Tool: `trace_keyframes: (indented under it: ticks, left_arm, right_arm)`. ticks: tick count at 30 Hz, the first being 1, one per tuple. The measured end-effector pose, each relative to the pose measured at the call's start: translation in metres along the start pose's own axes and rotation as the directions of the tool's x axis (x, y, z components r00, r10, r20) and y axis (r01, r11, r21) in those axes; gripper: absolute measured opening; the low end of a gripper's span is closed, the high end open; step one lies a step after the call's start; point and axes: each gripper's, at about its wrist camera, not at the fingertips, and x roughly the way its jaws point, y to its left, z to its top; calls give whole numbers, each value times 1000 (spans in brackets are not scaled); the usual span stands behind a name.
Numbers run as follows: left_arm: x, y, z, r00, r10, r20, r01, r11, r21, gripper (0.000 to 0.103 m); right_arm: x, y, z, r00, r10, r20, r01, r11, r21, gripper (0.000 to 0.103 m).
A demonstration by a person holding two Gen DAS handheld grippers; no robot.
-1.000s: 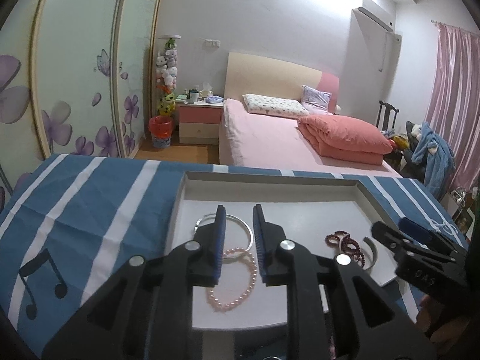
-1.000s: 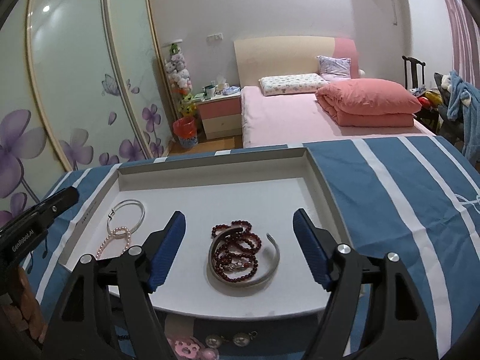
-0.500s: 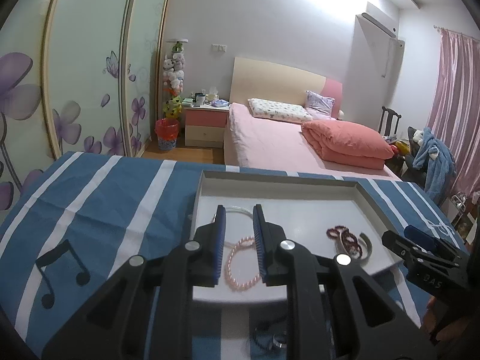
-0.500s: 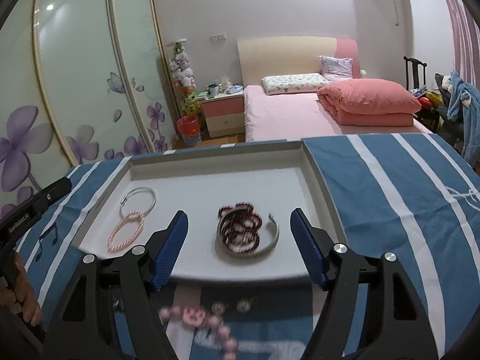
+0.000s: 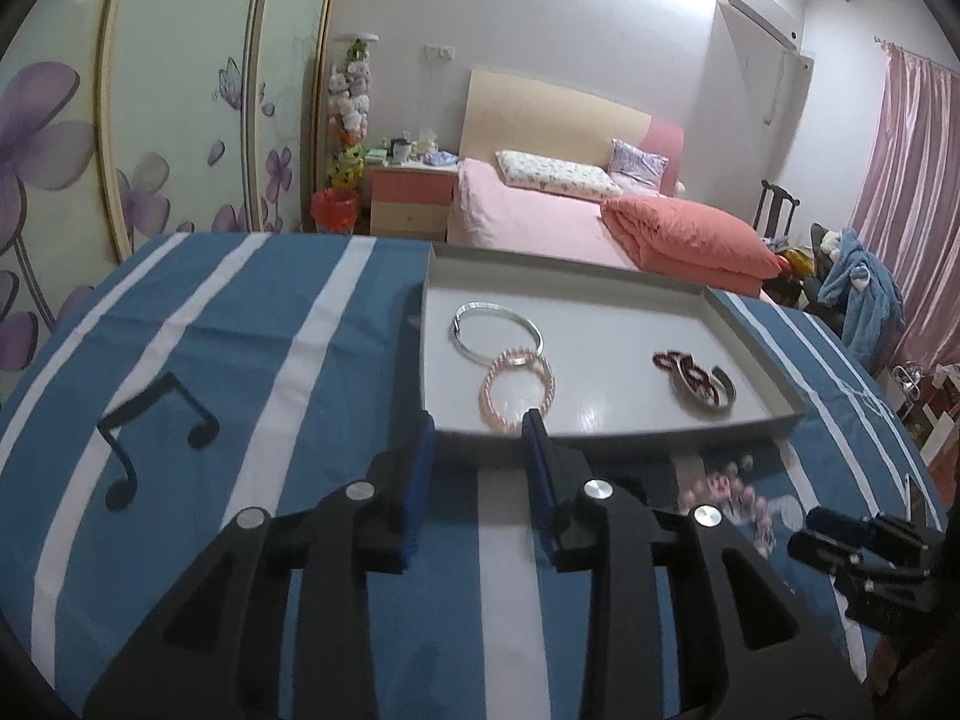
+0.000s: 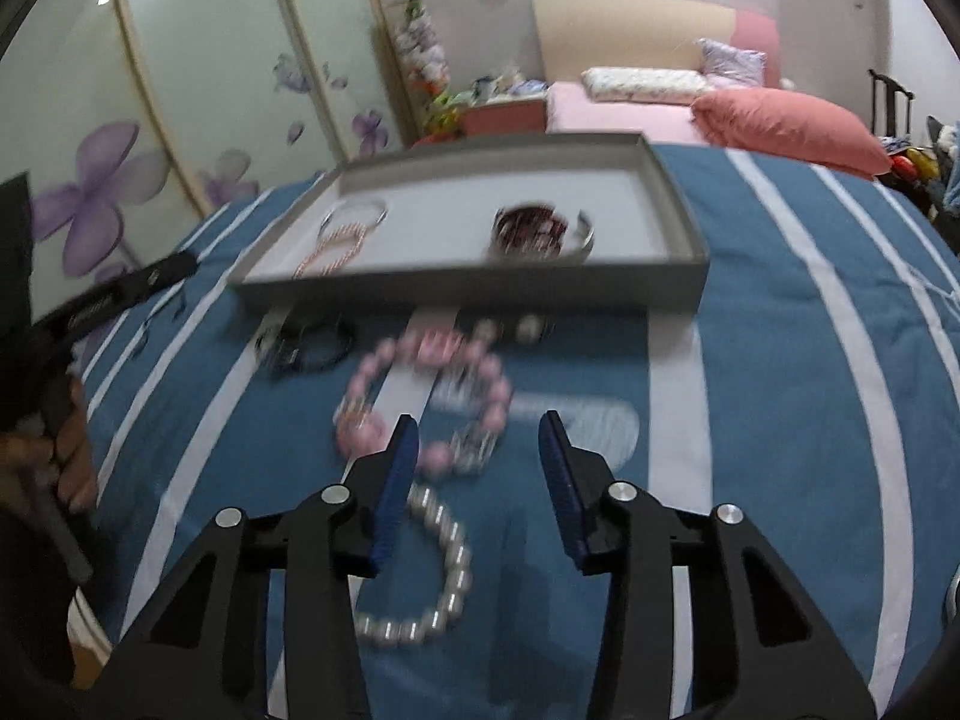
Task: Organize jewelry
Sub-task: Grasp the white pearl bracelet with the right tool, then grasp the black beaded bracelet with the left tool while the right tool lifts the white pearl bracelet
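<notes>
Blue-and-white striped cloth [image 6: 780,360] spread under a shallow grey tray [image 6: 480,285], with a silver bangle [image 5: 497,333], pink pearl bracelet [image 5: 516,387] and dark red beads over a silver cuff [image 5: 699,381] inside the tray, and a pink bead bracelet [image 6: 420,402], white pearl bracelet [image 6: 432,576] and dark band [image 6: 309,351] loose just in front of it. Left gripper [image 5: 477,468] in front of the tray, jaws opening, empty; right gripper [image 6: 474,468] over the pink bead bracelet, jaws closing, nothing pinched yet. Likely light, limp and prone to rolling on smooth beads, so best pinched across one strand near the tray-side arc, gently.
</notes>
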Motion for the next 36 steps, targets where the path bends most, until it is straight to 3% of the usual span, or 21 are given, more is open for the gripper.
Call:
trace_keyframes:
  ticks: [9,13,19,30,32,34,36]
  left_arm:
    - [3,-14,-9,999,-32,-40,33,999,26,37]
    - [7,-18,-10,998,-38,-57,40,998,39,39]
    - [22,-23,-15,991,-64,-121,69,997,41,39]
    - [55,-28,-22,965,-95,-243,101,995,12,38]
    - [59,-27,-23,961,-100,-257,105,994,4,32]
    - [60,-26,-25,958,-108,-265,111,994,-4,13]
    - [61,-23,-25,956,-120,-268,119,993,-22,5]
  right_arm:
    - [1,17,-29,997,-30,-68,22,992,-122,36]
    - [-3,23,-35,996,-70,-59,59,982,-178,11]
    - [-2,16,-32,992,-120,-50,111,981,-157,10]
    - [-1,15,-29,991,-125,-48,116,981,-156,10]
    - [-1,16,-29,991,-124,-48,115,981,-157,10]
    - [-1,16,-29,991,-125,-48,116,981,-156,10]
    - [-1,16,-29,991,-126,-48,117,980,-158,10]
